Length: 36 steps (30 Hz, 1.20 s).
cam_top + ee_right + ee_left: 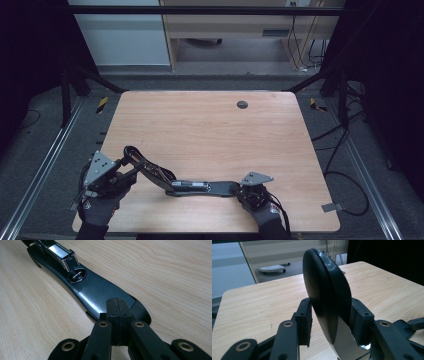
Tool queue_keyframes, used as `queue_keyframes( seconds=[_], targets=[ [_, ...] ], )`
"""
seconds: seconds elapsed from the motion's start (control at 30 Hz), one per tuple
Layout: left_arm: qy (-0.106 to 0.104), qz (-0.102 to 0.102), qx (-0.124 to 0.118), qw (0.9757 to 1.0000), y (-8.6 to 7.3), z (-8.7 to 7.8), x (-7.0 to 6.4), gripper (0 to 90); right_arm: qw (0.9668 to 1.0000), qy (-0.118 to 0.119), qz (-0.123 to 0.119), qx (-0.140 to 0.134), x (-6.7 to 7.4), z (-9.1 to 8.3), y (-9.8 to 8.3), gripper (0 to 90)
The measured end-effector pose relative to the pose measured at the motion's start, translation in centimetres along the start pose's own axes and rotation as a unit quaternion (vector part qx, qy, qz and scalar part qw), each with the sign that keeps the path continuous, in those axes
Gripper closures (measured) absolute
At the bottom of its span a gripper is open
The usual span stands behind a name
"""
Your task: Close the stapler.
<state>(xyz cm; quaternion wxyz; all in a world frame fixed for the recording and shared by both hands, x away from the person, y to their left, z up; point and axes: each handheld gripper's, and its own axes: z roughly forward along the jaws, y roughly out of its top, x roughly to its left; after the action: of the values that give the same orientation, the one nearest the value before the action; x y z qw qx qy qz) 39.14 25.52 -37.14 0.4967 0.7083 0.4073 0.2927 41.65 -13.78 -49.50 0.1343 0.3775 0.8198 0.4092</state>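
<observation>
- A black stapler [200,187] lies swung wide open on the pale wooden worktop [210,130], near the front edge on the person's side.
- Its base runs flat along the wood between the two gloved hands, while its upper arm angles up and away toward the left hand [97,202].
- The left claw [331,322] is clamped on the rounded end of that raised arm, one foam pad [308,321] on each side of it, so the black top stands up edge-on between the jaws.
- In the right gripper view the right claw [117,315] has its jaws pressed together with no gap between them, their tips down against the near end of the stapler's base.
- In that same view the base stretches away from the jaws, with the round metal anvil plate [77,275] and the shiny staple channel [62,253] just beyond it.
- The right hand [262,210] rests low on the worktop at the base's end.
- A small dark round grommet [242,104] sits in the worktop near its far edge, well apart from the stapler.
</observation>
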Motion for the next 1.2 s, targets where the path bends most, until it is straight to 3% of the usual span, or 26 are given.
queue_keyframes(
  seconds=[0.3, 1.2],
  targets=[
    [-0.013, 0.007, -0.004, 0.9999, 0.7, 0.6, -1.3, 58.3, 1.0000, 0.001, 0.001, -0.001, 0.0, 0.0, 0.0, 90.0],
    [-0.003, 0.053, -0.001, 0.9986, 1.6, 1.7, -4.0, 59.0, 1.0000, 0.006, 0.000, -0.004, 0.1, 0.1, 0.0, 90.0]
  ],
)
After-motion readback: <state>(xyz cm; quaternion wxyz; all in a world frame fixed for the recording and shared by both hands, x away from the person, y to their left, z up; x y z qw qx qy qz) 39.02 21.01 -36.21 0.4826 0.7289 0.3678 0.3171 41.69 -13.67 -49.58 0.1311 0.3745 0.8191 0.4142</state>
